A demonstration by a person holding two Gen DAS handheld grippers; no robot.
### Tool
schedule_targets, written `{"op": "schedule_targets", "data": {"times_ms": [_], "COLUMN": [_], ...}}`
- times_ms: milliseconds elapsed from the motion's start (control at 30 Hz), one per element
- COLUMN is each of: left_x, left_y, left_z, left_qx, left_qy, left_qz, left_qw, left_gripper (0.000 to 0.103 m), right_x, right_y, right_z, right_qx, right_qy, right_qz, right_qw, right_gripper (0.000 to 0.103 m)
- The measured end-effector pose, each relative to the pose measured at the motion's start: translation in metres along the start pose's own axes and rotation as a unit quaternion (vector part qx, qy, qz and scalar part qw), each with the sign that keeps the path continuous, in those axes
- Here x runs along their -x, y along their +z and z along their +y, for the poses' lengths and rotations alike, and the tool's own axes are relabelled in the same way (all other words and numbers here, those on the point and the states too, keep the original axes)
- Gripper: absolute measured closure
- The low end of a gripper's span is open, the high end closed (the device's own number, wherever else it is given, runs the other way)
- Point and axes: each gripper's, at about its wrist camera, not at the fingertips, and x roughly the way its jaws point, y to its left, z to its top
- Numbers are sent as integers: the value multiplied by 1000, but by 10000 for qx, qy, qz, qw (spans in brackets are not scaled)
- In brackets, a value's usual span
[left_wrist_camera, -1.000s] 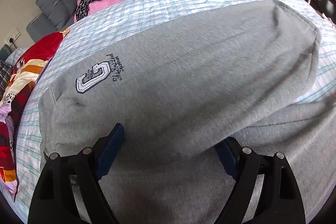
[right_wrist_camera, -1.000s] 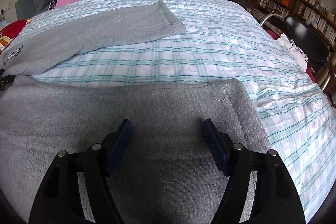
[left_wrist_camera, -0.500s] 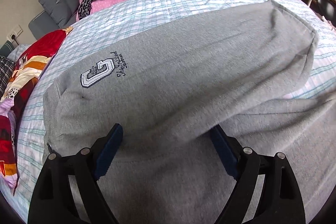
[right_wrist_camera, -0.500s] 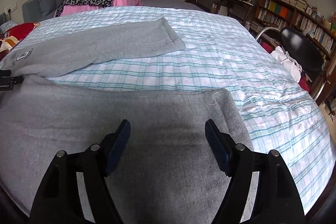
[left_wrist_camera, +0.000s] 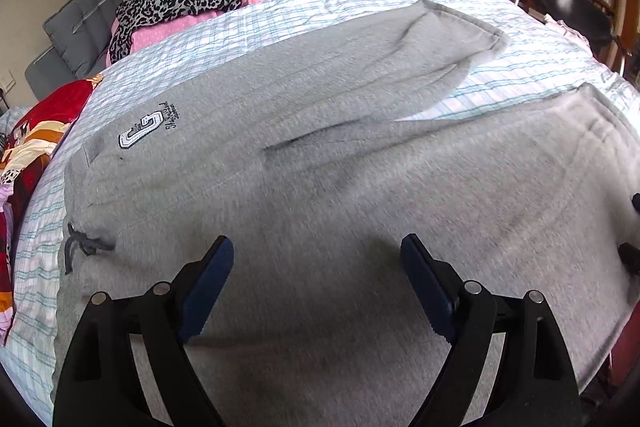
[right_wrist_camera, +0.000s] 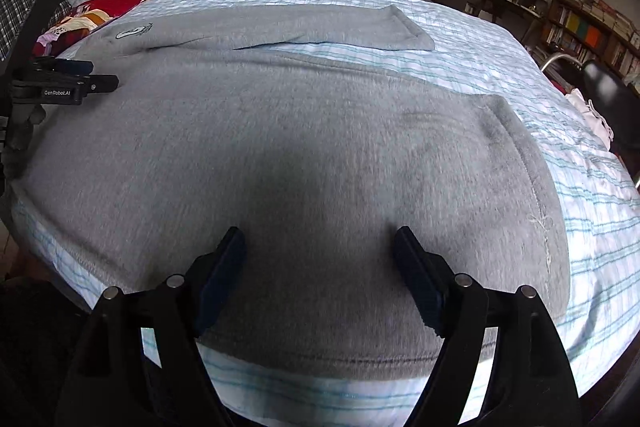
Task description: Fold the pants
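Pants (left_wrist_camera: 320,155) of soft, limp grey fleece are spread flat on the striped bed sheet (right_wrist_camera: 540,87), legs apart, and are judged best pinched at a leg hem and the waistband, while the left gripper (left_wrist_camera: 316,267) and right gripper (right_wrist_camera: 320,259) are held spread, gripping nothing.
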Motion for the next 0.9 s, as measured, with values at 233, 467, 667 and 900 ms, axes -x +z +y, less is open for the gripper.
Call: {"op": "schedule_targets", "data": {"times_ms": [233,467,667,900], "left_x": [26,31,30,27], "left_y": [-24,-28,-23,-19], "left_z": [-44,-87,-103,-108], "left_qx": [-434,-802,-746,-756], "left_qy": [-485,-840,-953,-887], "left_qz": [-159,-186,-96,-15], "left_qw": [9978,9931,9926,9932], "left_gripper": [18,18,18,18], "right_x": [31,64,51,30], "right_y": [-34,-52,-44,-31], "right_z": [-20,-105,-148,-172], "right_qx": [-382,-1620,-1826,-1854], "right_qy": [184,-408,-260,435], "right_qz": [-178,-756,-928,-888], "right_qw": [9989,9830,9784,9777], "right_gripper": [30,56,65,72]}}
